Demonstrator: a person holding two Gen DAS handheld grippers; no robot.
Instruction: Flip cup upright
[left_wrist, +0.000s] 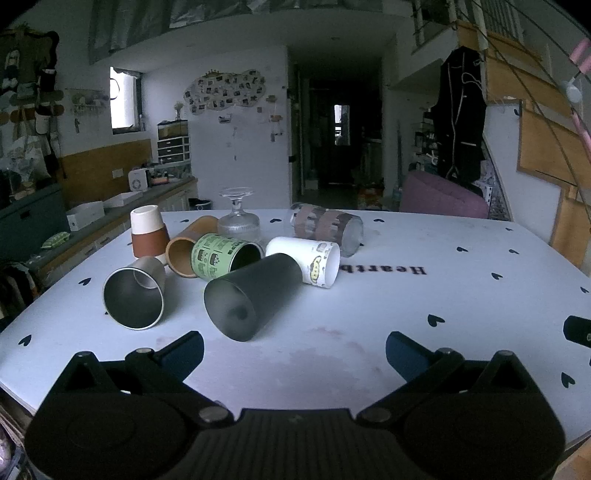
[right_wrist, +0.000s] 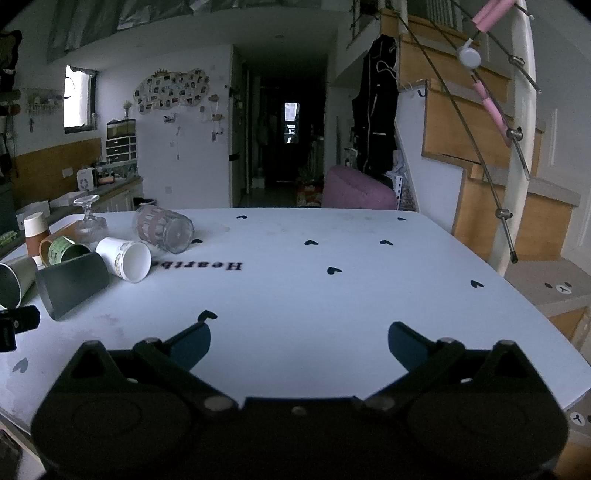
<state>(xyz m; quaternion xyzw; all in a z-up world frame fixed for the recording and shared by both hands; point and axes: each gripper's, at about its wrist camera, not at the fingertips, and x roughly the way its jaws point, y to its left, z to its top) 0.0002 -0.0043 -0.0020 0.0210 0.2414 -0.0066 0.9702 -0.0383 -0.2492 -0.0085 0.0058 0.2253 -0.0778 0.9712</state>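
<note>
Several cups lie on their sides in a cluster on the white table. Nearest my left gripper is a dark frosted cup, its base toward me. Around it lie a steel cup, a green printed cup, a brown cup, a white cartoon cup and a patterned glass. A stemmed glass and a white-and-brown cup stand upside down. My left gripper is open and empty, just short of the dark cup. My right gripper is open and empty over bare table, right of the cluster.
The table carries black heart prints and the word "Heart". A counter with boxes runs along the left. A pink seat stands behind the table and a wooden staircase rises at the right. The left gripper's tip shows in the right wrist view.
</note>
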